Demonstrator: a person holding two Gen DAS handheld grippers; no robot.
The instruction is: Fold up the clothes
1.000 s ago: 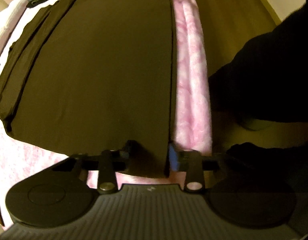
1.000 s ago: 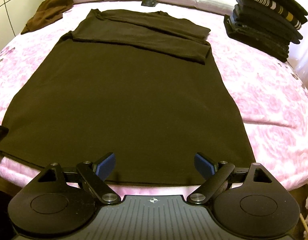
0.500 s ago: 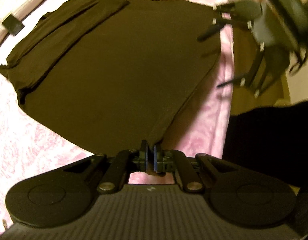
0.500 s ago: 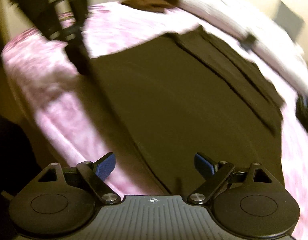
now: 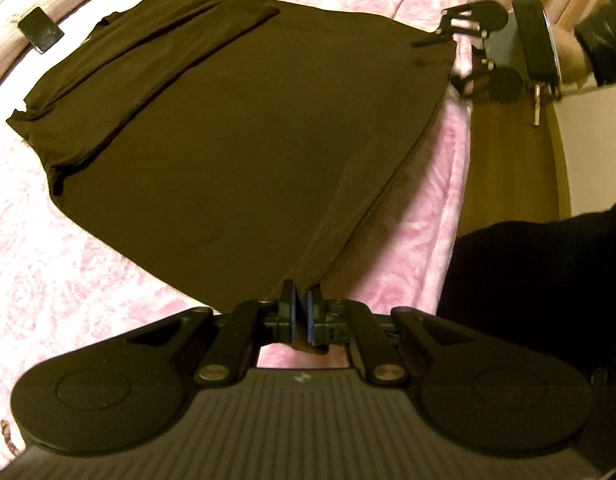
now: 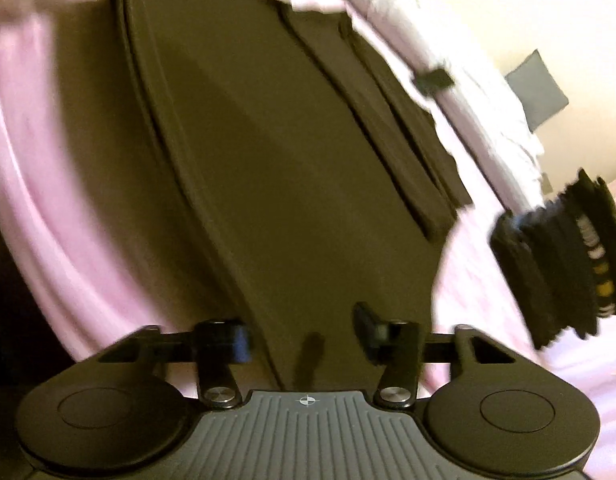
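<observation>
The brown garment lies spread on the pink bed, its sleeves already folded across the far end, and one hem corner is raised off the bed between the jaws of the left gripper. The opposite hem corner runs between the jaws of the right gripper, seen also at the far hem in the left view. If the right pinch is completed too near the edge, or on a single layer, that corner could slip free once the hem is lifted, and a skewed fold would result. Uneven lifting of the two corners could drag the folded sleeves out of place. A pull toward the bed's edge, just behind the left jaws, could slide the cloth off. The stack of folded clothes, well to the right of the right jaws, and the phone beyond the collar could be swept if the hem is carried too far. The left jaws are nearly closed and clamped on the cloth. The right jaws are partly open and closing, with cloth between them; contact by the pads cannot be told through the blur.
</observation>
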